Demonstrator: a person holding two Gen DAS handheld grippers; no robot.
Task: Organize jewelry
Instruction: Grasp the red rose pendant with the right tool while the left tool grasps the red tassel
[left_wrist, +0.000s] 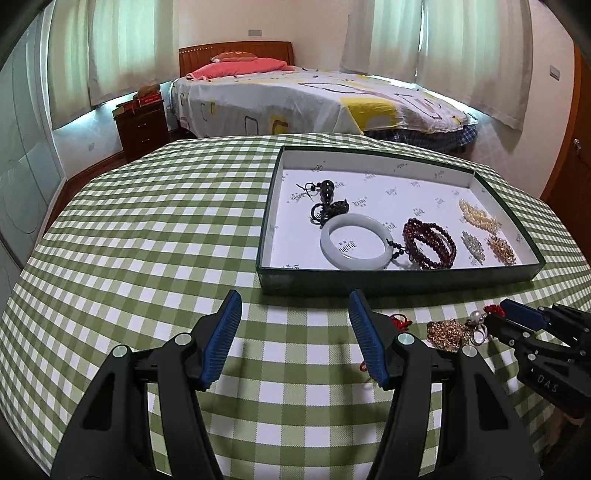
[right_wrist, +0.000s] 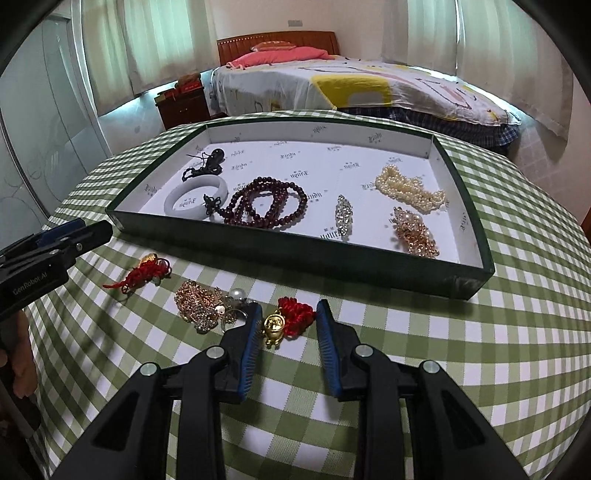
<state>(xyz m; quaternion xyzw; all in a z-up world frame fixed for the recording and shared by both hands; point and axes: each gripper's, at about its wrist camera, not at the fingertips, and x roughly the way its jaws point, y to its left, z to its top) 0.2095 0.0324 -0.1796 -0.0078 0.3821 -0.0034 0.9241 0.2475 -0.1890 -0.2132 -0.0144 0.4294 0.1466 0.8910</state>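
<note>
Gold charm on red knotted cord: light, limp, snag-prone. Your right gripper bracketed it, not yet clamped; grip the knot at one o'clock. Left gripper stood released.

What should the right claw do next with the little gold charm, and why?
Probably close a bit more. The right claw is open with the gold charm on red cord between its fingers, not yet pinched. The charm lies on the tablecloth, outside the green tray.
</note>
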